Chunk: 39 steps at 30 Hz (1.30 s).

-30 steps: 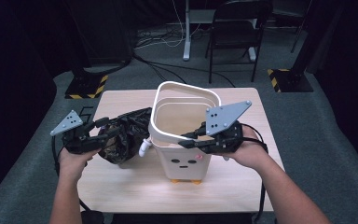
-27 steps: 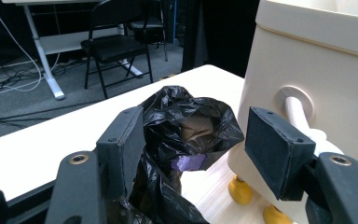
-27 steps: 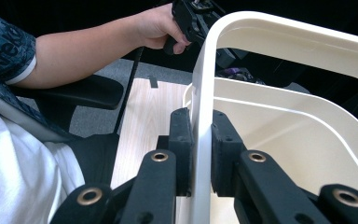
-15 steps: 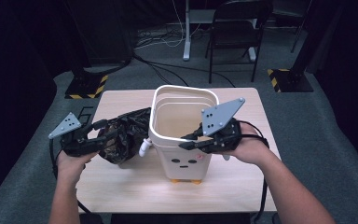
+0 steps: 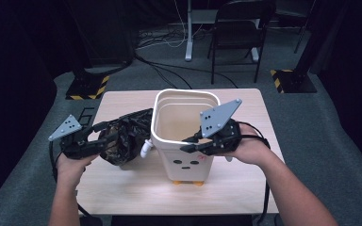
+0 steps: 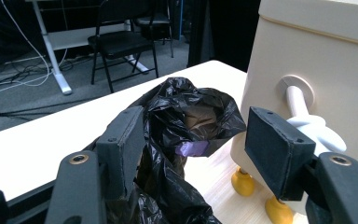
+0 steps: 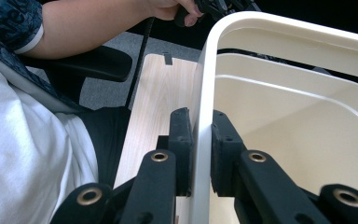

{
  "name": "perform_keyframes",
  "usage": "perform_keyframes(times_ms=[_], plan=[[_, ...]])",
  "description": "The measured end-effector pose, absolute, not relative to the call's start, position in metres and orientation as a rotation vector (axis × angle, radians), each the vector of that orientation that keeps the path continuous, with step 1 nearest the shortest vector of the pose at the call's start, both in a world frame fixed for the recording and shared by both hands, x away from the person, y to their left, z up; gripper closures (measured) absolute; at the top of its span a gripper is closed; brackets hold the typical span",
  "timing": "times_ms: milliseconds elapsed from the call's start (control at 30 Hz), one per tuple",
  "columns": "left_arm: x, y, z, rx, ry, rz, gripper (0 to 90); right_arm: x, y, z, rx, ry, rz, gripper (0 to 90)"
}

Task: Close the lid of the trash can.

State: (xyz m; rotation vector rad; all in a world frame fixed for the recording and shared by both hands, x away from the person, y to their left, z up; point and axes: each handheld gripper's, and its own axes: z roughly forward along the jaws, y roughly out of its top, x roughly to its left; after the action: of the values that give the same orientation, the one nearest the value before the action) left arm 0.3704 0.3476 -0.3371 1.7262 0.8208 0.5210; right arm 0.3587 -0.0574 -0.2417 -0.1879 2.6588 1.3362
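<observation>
Two sets of fingers work here: the right gripper [image 7: 200, 154] is clamped on the rim of the cream bin [image 7: 279, 116], one pad inside and one outside, while the left gripper [image 6: 193, 144] stands spread wide around the crumpled black bag [image 6: 186, 116] (not pressing it). Bag and bin sit side by side on the pale wooden worktop [image 5: 245, 188], the bag touching the bin's left wall.

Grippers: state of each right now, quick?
Left gripper: open, jaws either side of the black bin bag, pads not pressing it.
Right gripper: shut on the rim of the cream bin.
</observation>
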Motion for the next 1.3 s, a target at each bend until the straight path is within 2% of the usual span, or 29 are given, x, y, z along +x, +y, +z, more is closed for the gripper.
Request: perform_keyframes(times_ms=[67,200,333,767,1300], plan=[[0.371,0.347,-0.337,1.727,0.821,0.519,37.1,0.359,-0.058,-0.243,-0.185,2.650,1.344,79.1],[0.372,0.347,-0.337,1.724,0.820,0.514,37.1,0.361,-0.060,-0.247,-0.127,2.616,1.392,64.5],[0.374,0.346,-0.335,1.720,0.817,0.516,37.1,0.362,-0.063,-0.250,-0.068,2.589,1.502,59.7],[0.385,0.344,-0.337,1.721,0.827,0.503,36.8,0.357,-0.073,-0.254,0.014,2.526,1.677,50.9],[0.386,0.348,-0.339,1.726,0.837,0.515,36.6,0.359,-0.097,-0.251,0.165,2.423,1.730,49.9]])
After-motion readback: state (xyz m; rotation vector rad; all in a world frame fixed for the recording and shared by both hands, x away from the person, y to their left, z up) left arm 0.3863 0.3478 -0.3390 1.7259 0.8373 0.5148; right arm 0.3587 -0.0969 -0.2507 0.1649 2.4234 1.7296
